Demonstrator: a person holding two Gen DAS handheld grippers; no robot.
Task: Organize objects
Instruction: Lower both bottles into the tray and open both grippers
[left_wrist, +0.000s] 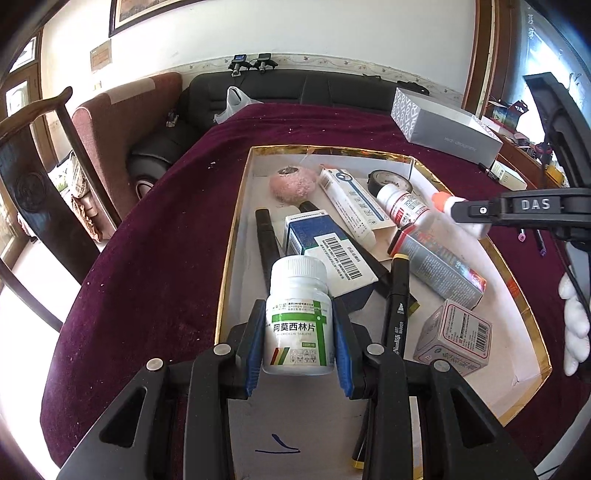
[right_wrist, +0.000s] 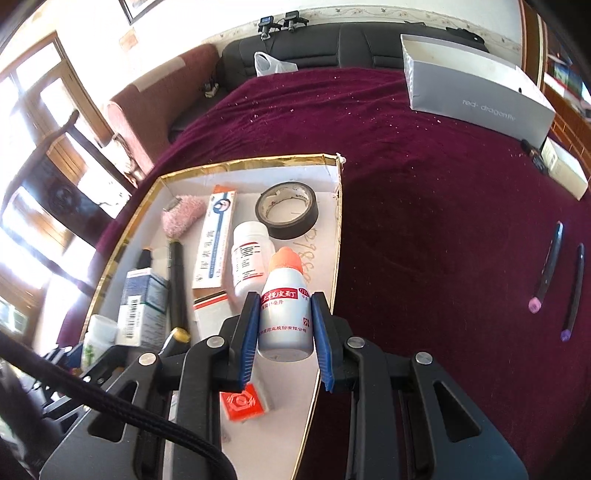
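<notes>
white pill bottle (left_wrist: 298, 316) pinched tight in the left gripper (left_wrist: 299, 345) over the gold-rimmed tray (left_wrist: 236, 229), orange-capped bottle (right_wrist: 284, 306) clamped in the right gripper (right_wrist: 286, 334) above the tray's right edge, tape roll (right_wrist: 286, 209) and boxes lying inside, two pens (right_wrist: 550, 266) off on the maroon cloth (right_wrist: 424, 184)

A: What's carrying it all?
B: A surface under a maroon cloth (right_wrist: 424, 192). The gold-rimmed tray (right_wrist: 338, 236) sits on it.
A: Anything else?
B: A grey box (right_wrist: 476, 92) at the far side, a small white box (right_wrist: 567, 170) beside it, two pens (right_wrist: 550, 267) well apart from the tray.
</notes>
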